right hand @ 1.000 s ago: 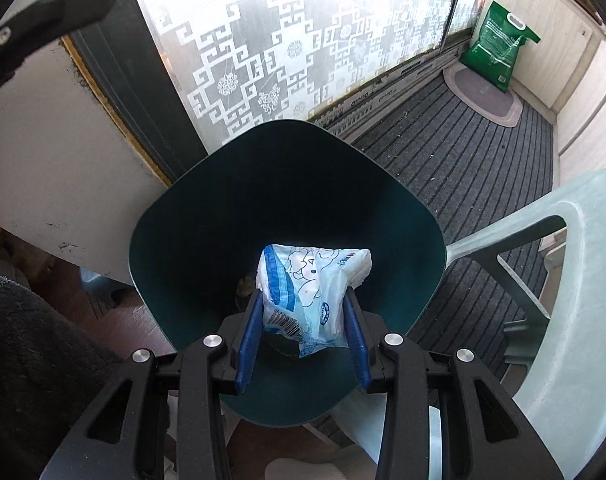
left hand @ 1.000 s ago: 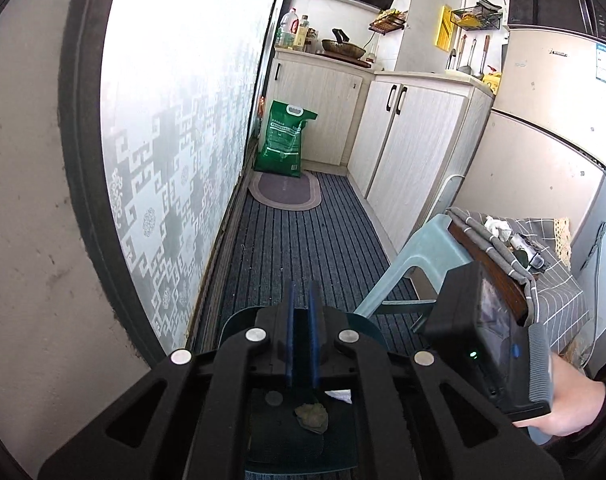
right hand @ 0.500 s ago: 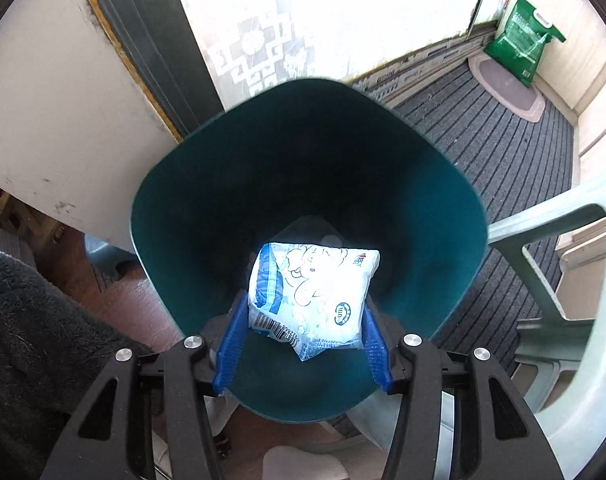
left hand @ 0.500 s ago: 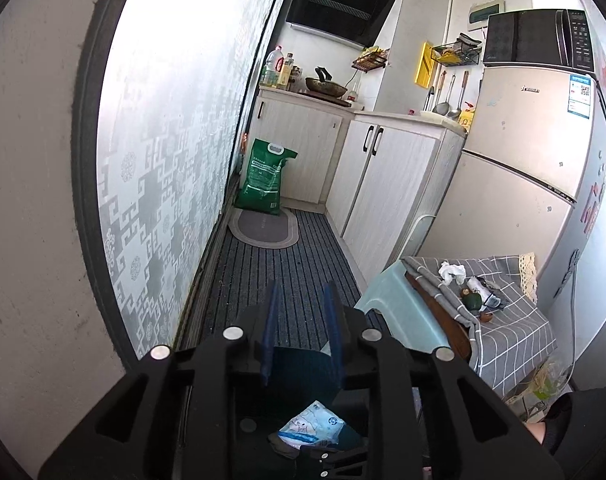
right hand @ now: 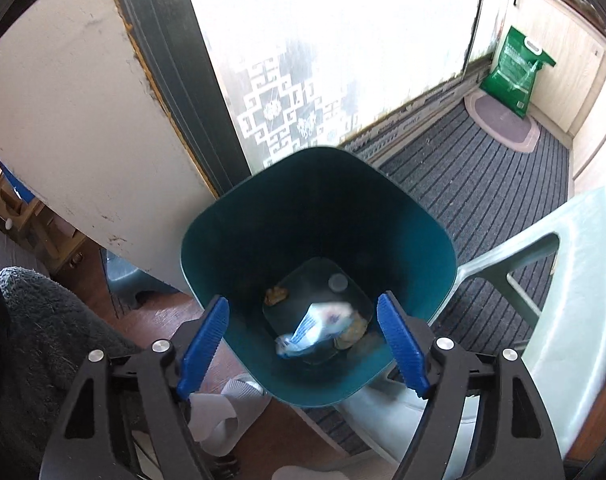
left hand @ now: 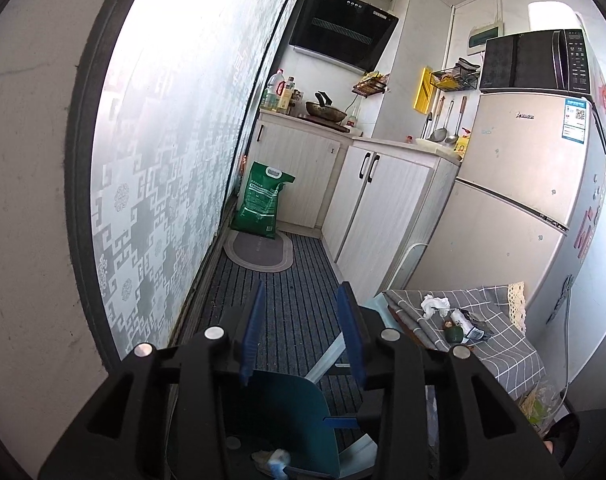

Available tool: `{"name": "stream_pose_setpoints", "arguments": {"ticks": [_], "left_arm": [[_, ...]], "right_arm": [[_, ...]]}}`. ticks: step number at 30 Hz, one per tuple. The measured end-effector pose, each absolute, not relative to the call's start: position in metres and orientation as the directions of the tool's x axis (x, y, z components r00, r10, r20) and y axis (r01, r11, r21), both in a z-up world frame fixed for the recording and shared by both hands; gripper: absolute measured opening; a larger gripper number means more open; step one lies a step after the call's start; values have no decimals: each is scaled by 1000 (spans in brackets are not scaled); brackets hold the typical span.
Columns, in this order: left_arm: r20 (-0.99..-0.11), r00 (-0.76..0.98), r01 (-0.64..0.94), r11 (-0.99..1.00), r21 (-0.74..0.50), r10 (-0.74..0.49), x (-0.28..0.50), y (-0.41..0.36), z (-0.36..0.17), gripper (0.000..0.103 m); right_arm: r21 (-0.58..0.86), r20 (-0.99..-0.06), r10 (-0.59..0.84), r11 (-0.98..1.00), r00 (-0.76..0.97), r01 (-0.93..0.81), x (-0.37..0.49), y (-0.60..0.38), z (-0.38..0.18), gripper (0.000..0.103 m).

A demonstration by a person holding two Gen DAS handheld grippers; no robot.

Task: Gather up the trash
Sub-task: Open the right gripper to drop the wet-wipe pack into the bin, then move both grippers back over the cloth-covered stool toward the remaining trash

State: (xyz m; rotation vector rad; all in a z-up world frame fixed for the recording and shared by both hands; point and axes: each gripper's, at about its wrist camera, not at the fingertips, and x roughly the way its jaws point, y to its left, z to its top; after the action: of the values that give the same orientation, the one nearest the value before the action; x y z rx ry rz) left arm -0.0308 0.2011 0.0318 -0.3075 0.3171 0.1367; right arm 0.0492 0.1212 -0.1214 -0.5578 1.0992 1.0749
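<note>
A dark teal trash bin (right hand: 231, 248) stands on the floor by the frosted sliding door. A white and blue wrapper (right hand: 315, 330) lies on its bottom beside small brownish scraps (right hand: 276, 294). My right gripper (right hand: 303, 344) is open and empty above the bin's near rim. My left gripper (left hand: 301, 330) is open and empty, raised above the bin (left hand: 303, 416), where the wrapper (left hand: 277, 460) shows low down. On a checked cloth (left hand: 499, 344) to the right lie a crumpled white tissue (left hand: 433, 304), a green item (left hand: 454, 334) and a dark wrapper (left hand: 473, 326).
A pale green plastic chair (right hand: 575, 280) stands right of the bin. A striped mat (left hand: 295, 300) runs to the cabinets (left hand: 383, 208). A green sack (left hand: 263, 204) and a small oval rug (left hand: 259, 252) lie at the far end. A fridge (left hand: 519, 208) stands at right.
My right gripper opened and the wrapper fell to the bottom of the bin. My left gripper opened from shut and tilted up toward the kitchen.
</note>
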Motion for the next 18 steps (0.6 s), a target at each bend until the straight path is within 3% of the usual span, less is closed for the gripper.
{"name": "stream_pose_setpoints", "arguments": {"ticks": [10,18], "left_arm": [[-289,954,-171,938,-301,81,-30,197,39,44],[-296,955,-123,950,-287,34,-13,167,41,51]], "right_arm": [[94,-793,564,486,230,-869,67,75,-37,77],[59,-692,595,610,408,-790,98,9,16,77]]}}
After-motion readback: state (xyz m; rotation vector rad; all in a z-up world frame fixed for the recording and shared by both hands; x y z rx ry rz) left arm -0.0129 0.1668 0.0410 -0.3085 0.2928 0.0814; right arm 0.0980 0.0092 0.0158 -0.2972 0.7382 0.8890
